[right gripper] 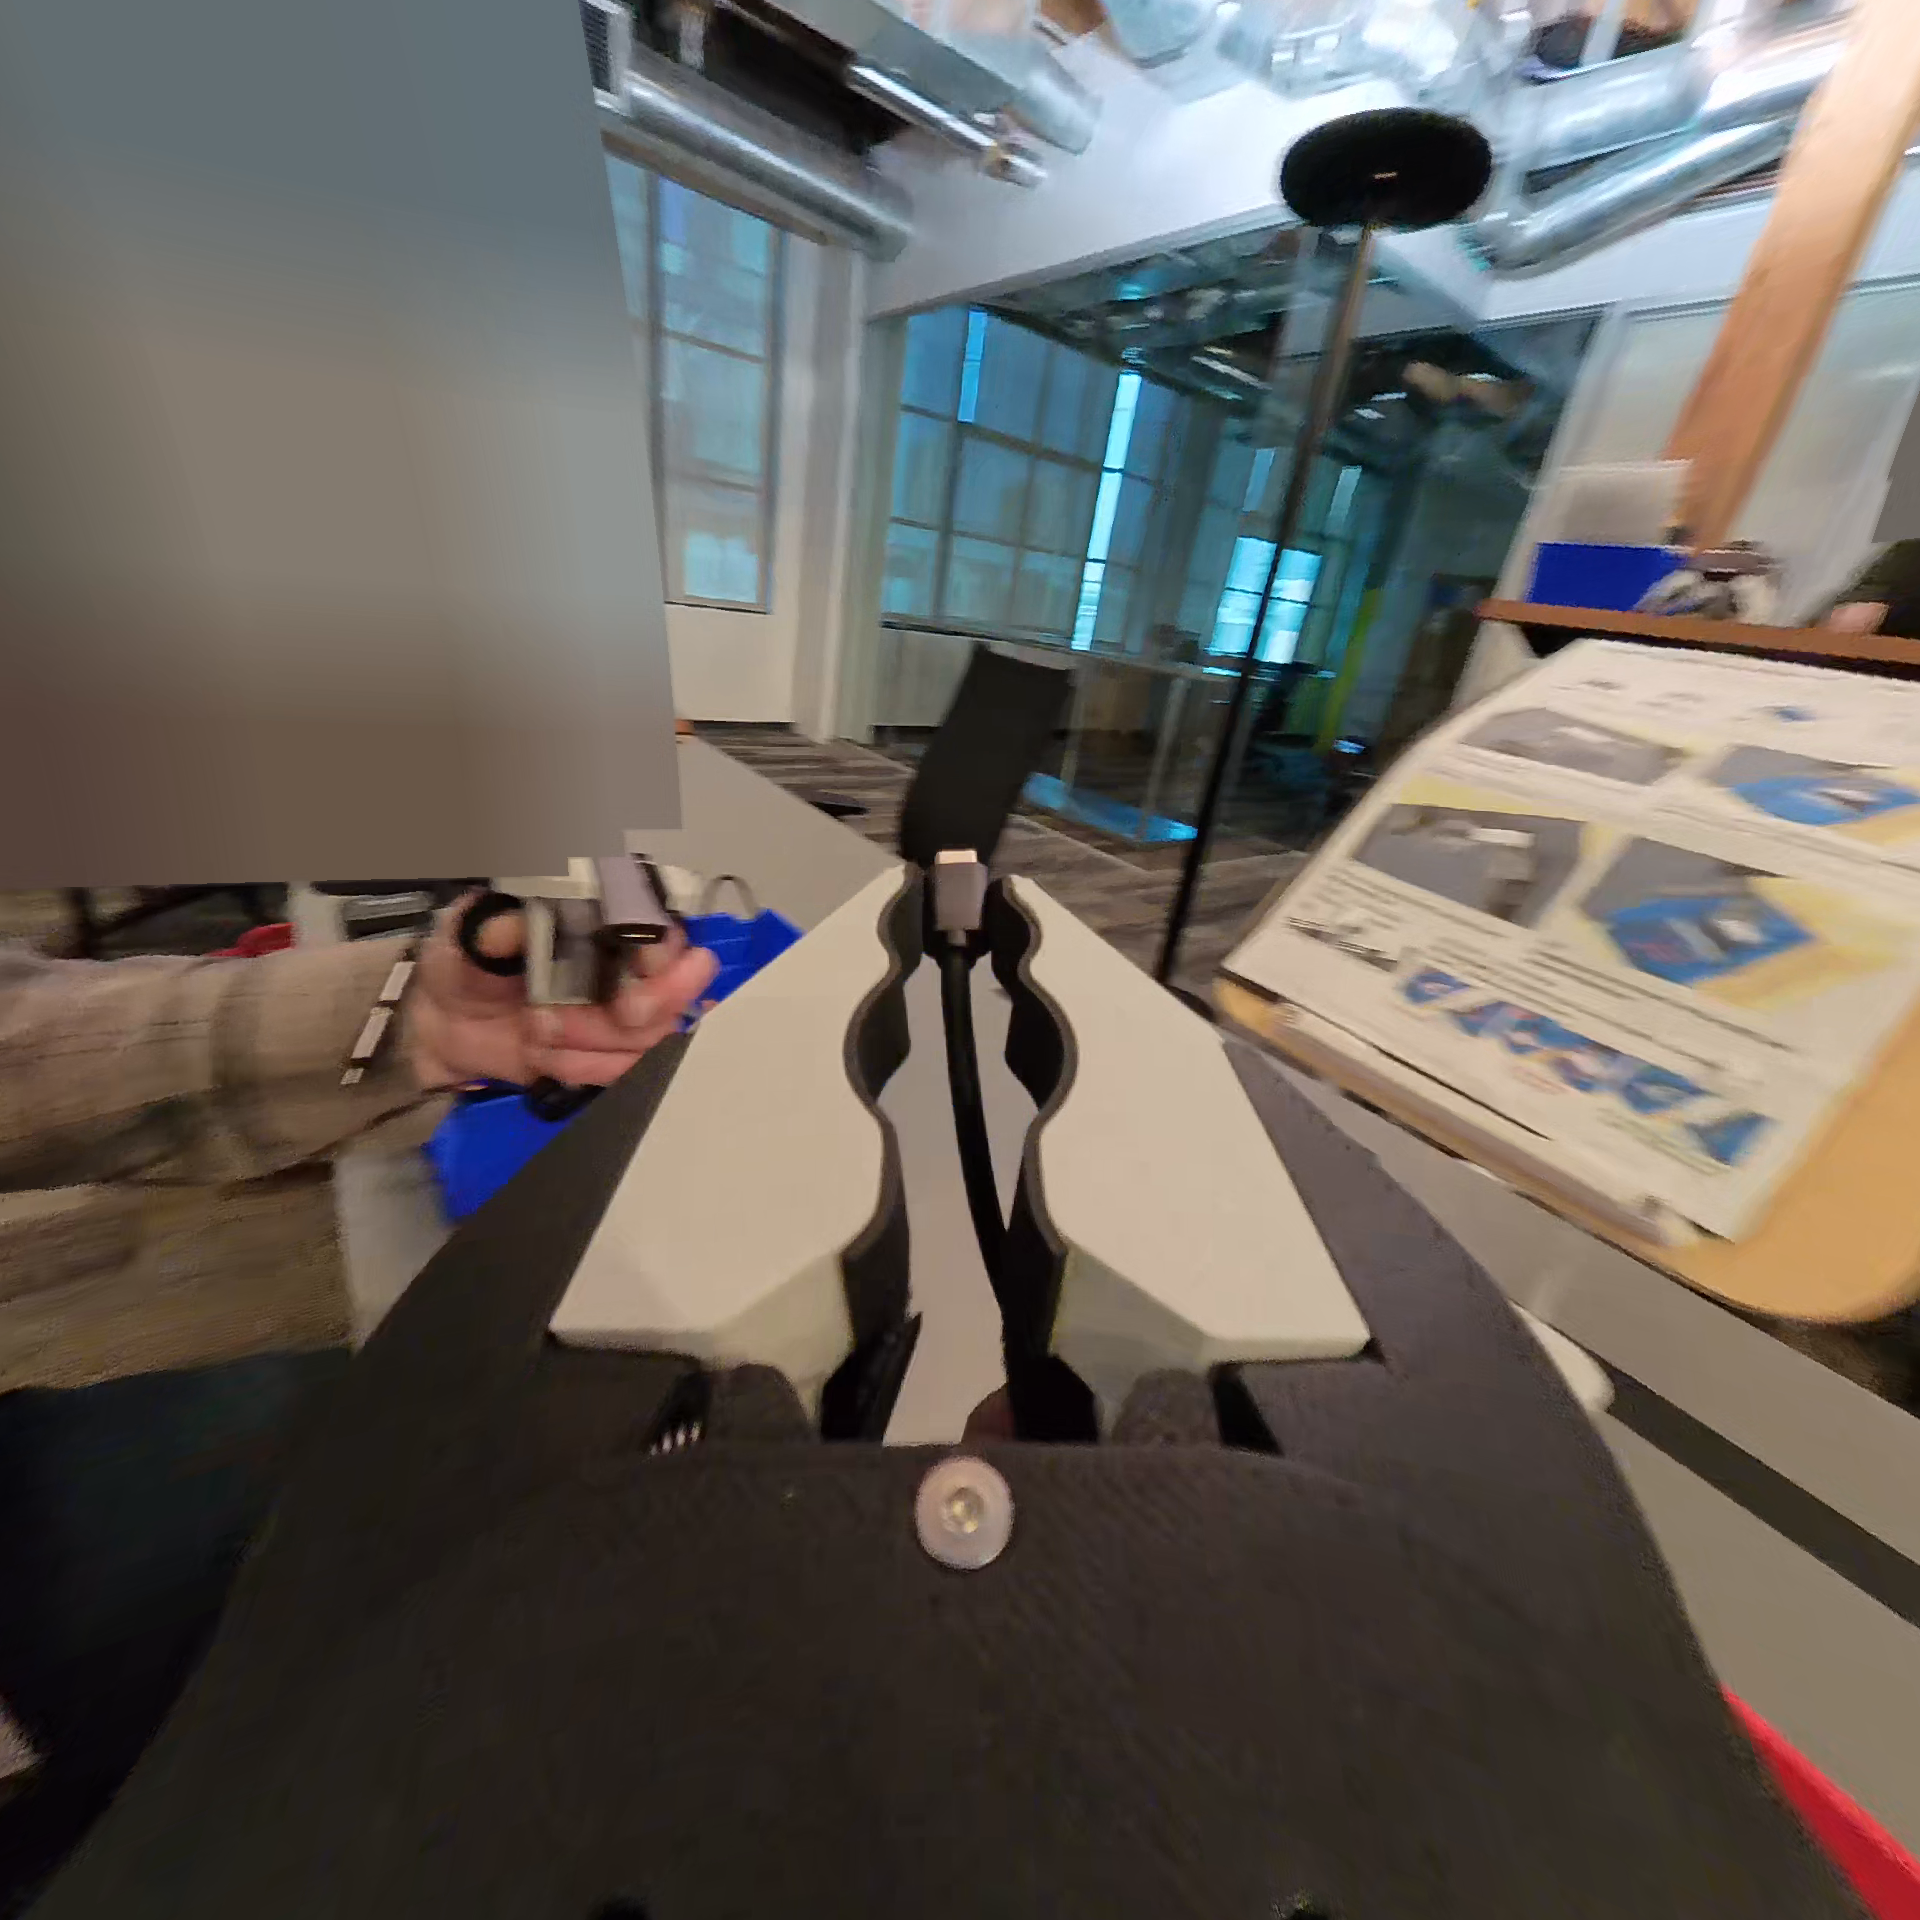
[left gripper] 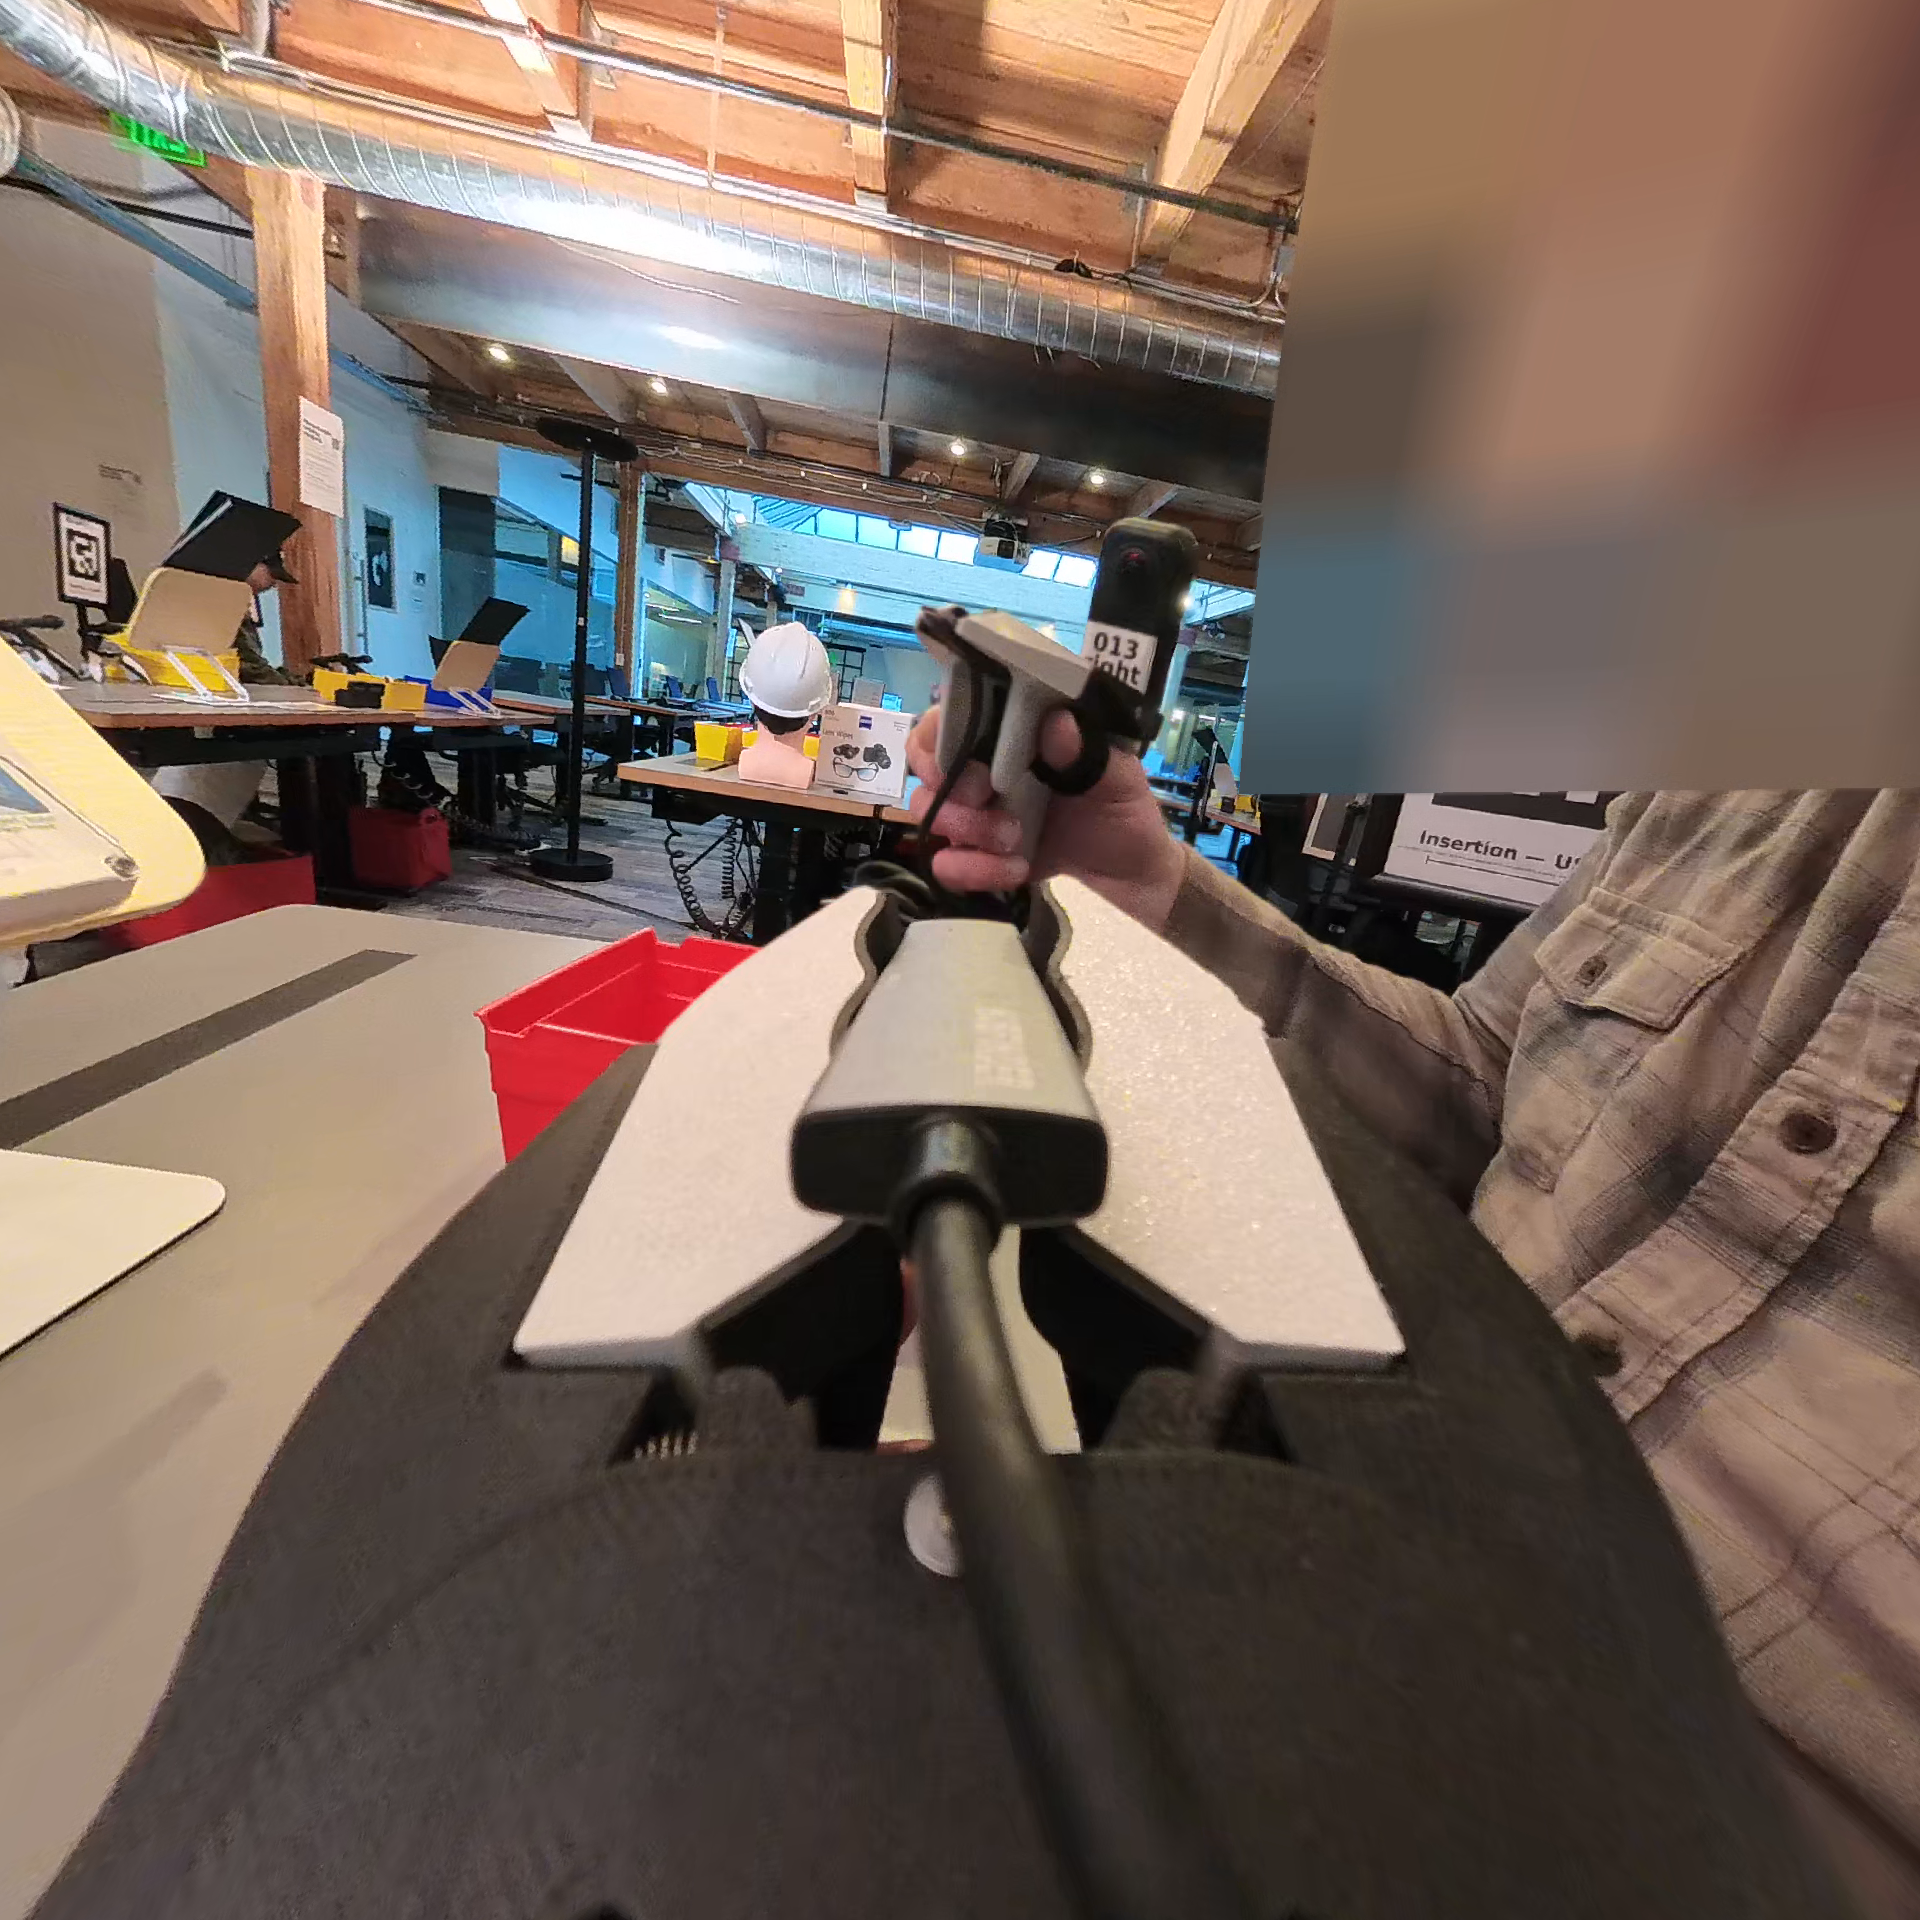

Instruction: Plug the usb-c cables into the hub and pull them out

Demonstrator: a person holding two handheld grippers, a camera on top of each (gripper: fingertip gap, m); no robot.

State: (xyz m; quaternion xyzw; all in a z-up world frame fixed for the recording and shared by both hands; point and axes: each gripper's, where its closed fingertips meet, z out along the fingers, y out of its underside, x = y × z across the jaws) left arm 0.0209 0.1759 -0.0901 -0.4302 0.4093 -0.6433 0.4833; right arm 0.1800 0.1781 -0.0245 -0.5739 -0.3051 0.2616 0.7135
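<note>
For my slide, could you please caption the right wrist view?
Right gripper shut on a USB-C cable, plug pointing forward, while the left gripper holds the hub apart.

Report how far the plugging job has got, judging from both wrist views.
Done: both parts are picked up. The left gripper is shut on the grey hub, its own black lead trailing toward the camera. The right gripper is shut on the usb-c cable, silver plug poking past the tips. In hand: bringing them together; they are held apart in the air. Left: inserting the plug, then pulling it out.
</note>
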